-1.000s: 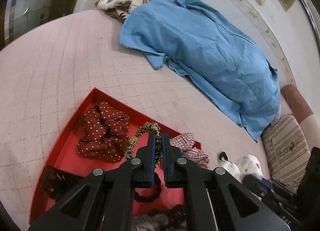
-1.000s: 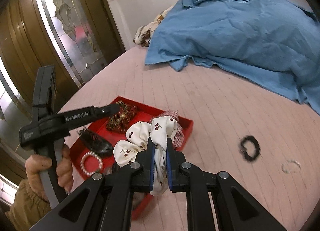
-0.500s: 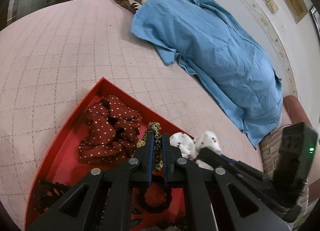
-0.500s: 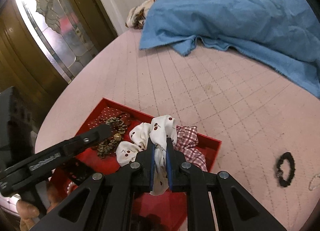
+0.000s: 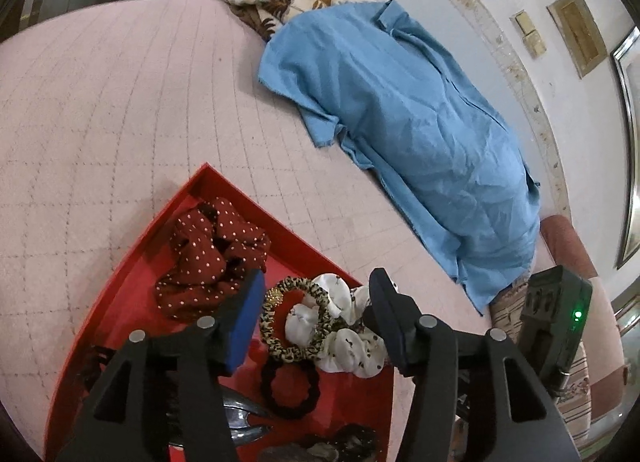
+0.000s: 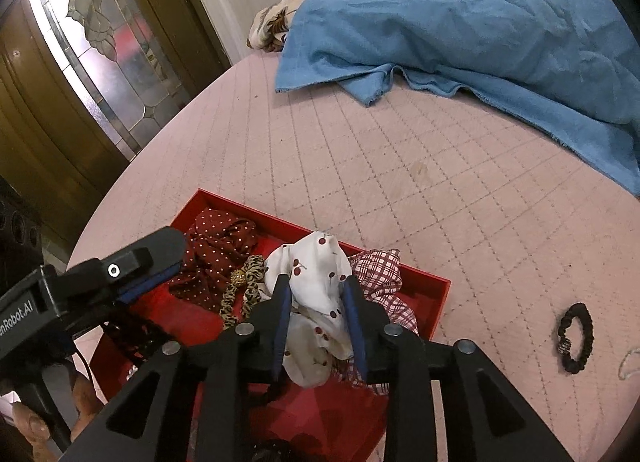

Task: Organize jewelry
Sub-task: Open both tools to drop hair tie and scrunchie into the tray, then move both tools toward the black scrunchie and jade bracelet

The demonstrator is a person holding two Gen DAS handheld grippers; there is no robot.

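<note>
A red tray (image 5: 132, 262) (image 6: 434, 286) lies on the pink quilted bed. It holds a dark red dotted scrunchie (image 5: 208, 258) (image 6: 216, 246), a leopard-print scrunchie (image 5: 288, 326) (image 6: 244, 282), a white cherry-print scrunchie (image 5: 352, 342) (image 6: 316, 282), a red checked scrunchie (image 6: 380, 274) and a black hair tie (image 5: 288, 390). My left gripper (image 5: 316, 322) is open above the tray. My right gripper (image 6: 316, 302) is open, its jaws on either side of the white scrunchie, which rests in the tray.
A black hair tie (image 6: 576, 338) lies on the quilt right of the tray, with a thin clear loop (image 6: 630, 362) beside it. A blue cloth (image 5: 400, 121) (image 6: 480, 21) covers the far side of the bed. A glass-panelled door (image 6: 100, 41) stands at the left.
Both grippers have opened. The right one carried the white cherry-print scrunchie over the tray and let go of it there. The left gripper moved over the tray.
</note>
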